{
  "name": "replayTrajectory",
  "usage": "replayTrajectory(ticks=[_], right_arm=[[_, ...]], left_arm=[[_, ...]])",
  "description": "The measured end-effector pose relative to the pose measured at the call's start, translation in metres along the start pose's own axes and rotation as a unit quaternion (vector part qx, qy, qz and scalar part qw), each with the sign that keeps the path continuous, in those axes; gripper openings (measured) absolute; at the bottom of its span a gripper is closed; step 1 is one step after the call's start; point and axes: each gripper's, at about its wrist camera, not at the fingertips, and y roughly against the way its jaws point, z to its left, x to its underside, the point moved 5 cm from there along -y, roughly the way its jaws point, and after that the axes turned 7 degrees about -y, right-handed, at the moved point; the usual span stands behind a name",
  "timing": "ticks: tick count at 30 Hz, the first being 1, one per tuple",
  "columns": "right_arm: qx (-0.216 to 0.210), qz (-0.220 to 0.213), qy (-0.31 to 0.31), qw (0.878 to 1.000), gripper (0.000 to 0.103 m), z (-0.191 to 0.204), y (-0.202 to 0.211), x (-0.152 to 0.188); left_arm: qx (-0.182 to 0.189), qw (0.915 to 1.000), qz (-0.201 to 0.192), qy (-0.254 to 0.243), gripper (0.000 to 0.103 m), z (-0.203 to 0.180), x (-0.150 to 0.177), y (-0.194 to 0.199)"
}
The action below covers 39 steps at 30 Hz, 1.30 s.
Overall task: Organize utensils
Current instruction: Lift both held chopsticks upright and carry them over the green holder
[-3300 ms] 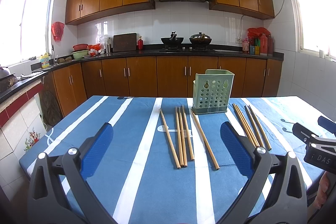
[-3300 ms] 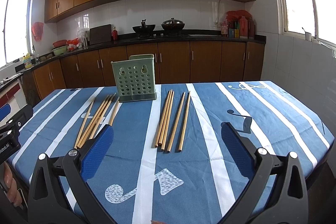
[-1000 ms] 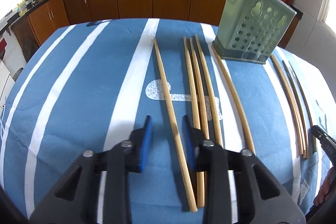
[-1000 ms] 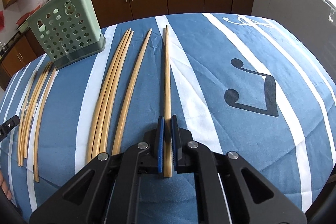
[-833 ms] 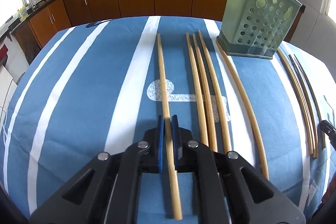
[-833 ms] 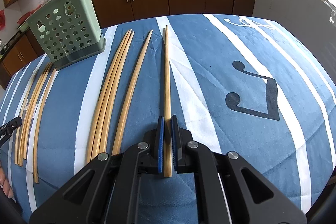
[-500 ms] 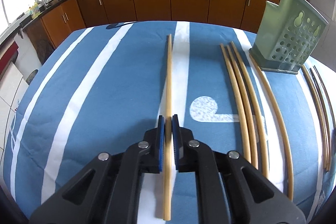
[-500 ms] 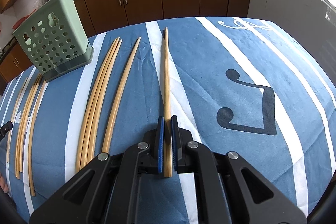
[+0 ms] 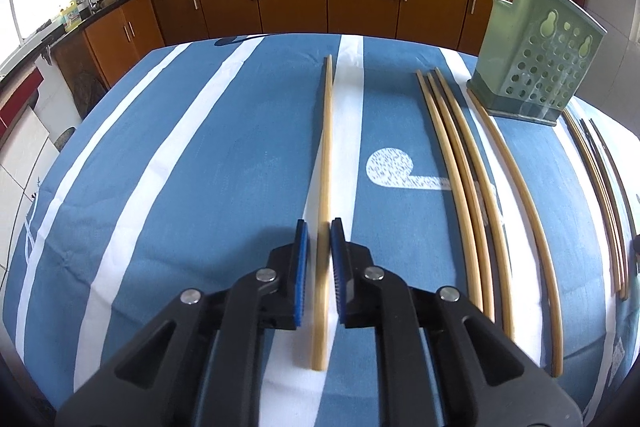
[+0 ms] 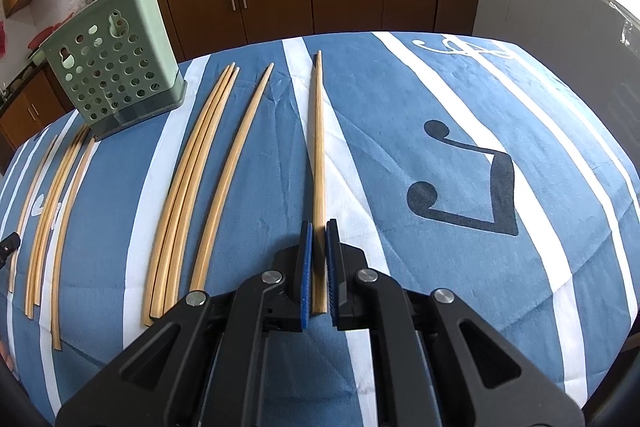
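Chopsticks point(image 9: 326, 163) point(image 10: 319, 163) are clamped near their thick ends, one in each gripper point(image 9: 318, 263) point(image 10: 319, 259), above the striped tablecloth point(image 9: 200, 163); held so far back, either could be levered loose against the green holder point(image 10: 114, 67).

Utensil holder point(image 9: 536, 67) stands upright on the counter point(image 9: 200, 167), toward its far side. In left wrist view: three chopsticks point(image 9: 456, 155) lie side by side left of the holder, one more point(image 9: 516, 179) running from its base toward the near edge. Single chopstick point(image 9: 326, 155) lies further left, well apart. Another bundle point(image 9: 600, 179) lies right of the holder.
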Motion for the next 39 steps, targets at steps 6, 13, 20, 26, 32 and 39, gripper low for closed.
replayTrajectory(ticks=[6, 13, 20, 26, 32, 39], right_arm=[[-0.011, -0.007, -0.003, 1.0, 0.008, -0.004, 0.011, 0.001], [-0.025, -0.054, -0.007, 0.998, 0.008, -0.007, 0.041, -0.017], [-0.041, -0.112, -0.008, 0.993, 0.008, -0.004, 0.076, -0.042], [-0.054, -0.151, -0.005, 0.987, 0.008, 0.0, 0.099, -0.059], [-0.064, -0.177, -0.001, 0.982, 0.008, 0.007, 0.115, -0.073], [-0.07, -0.189, 0.003, 0.979, 0.007, 0.011, 0.12, -0.083]], left_arm=[[0.004, 1.0, 0.006, -0.005, 0.008, 0.0, 0.005, 0.007], [-0.004, 0.9994, -0.033, -0.012, 0.008, 0.005, -0.009, 0.039], [-0.001, 0.9956, -0.093, 0.006, 0.008, 0.018, -0.036, 0.081], [0.007, 0.9894, -0.144, 0.017, 0.008, 0.026, -0.058, 0.117], [0.009, 0.9828, -0.183, 0.027, 0.008, 0.034, -0.075, 0.145], [0.006, 0.9801, -0.196, 0.028, 0.008, 0.038, -0.088, 0.154]])
